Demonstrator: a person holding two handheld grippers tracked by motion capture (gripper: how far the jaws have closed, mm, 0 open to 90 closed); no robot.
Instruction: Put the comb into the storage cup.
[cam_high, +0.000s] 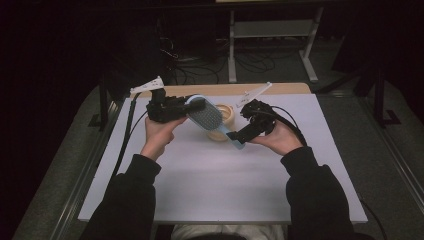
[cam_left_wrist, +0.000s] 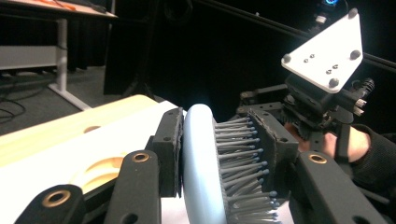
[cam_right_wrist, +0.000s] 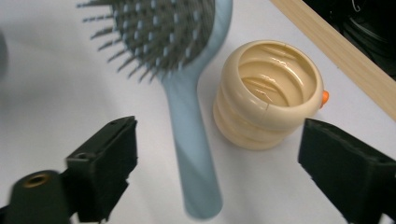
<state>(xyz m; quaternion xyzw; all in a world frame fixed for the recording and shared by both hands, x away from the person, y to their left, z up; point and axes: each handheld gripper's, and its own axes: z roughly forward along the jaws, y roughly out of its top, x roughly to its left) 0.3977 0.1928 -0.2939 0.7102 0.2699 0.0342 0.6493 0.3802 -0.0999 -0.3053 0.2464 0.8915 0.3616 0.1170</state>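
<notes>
Hairbrush (cam_high: 206, 116): one, pale blue, oval head with grey bristles, held above the table (cam_high: 210, 190).
Left gripper (cam_high: 192, 106): clamped on the brush head.
Right gripper (cam_high: 240, 137): jaws wide apart around the handle, not touching.
Cream ribbed cup (cam_right_wrist: 268, 93): one, just behind.

no readable text or labels — seemingly none.
</notes>
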